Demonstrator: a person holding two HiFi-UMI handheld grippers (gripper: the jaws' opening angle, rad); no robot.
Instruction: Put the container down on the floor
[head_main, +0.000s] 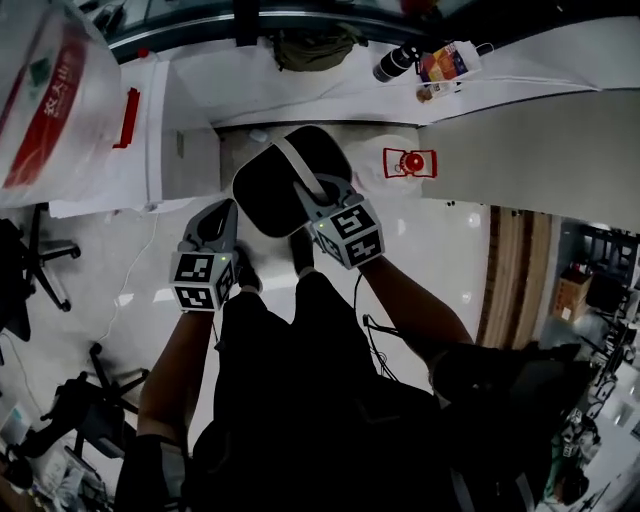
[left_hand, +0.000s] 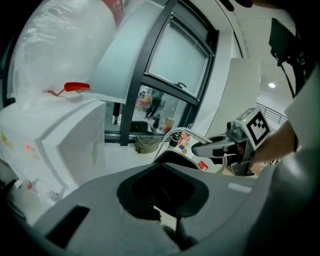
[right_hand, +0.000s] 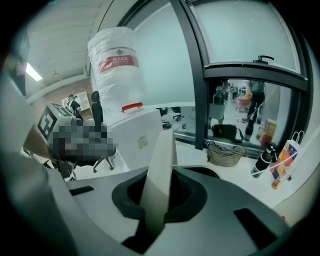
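At twelve o'clock from the shoes (head_main: 301, 252), container (head_main: 265, 200) hangs above floor (head_main: 440, 250) — right tongs (head_main: 308, 192) clenched on its white handle (right_hand: 160, 160), left tongs (head_main: 222, 208) closed, empty. Lower it level — release only once grounded.

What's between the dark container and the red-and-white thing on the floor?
Only bare pale floor, seen in the head view, between the container and the red-and-white item.
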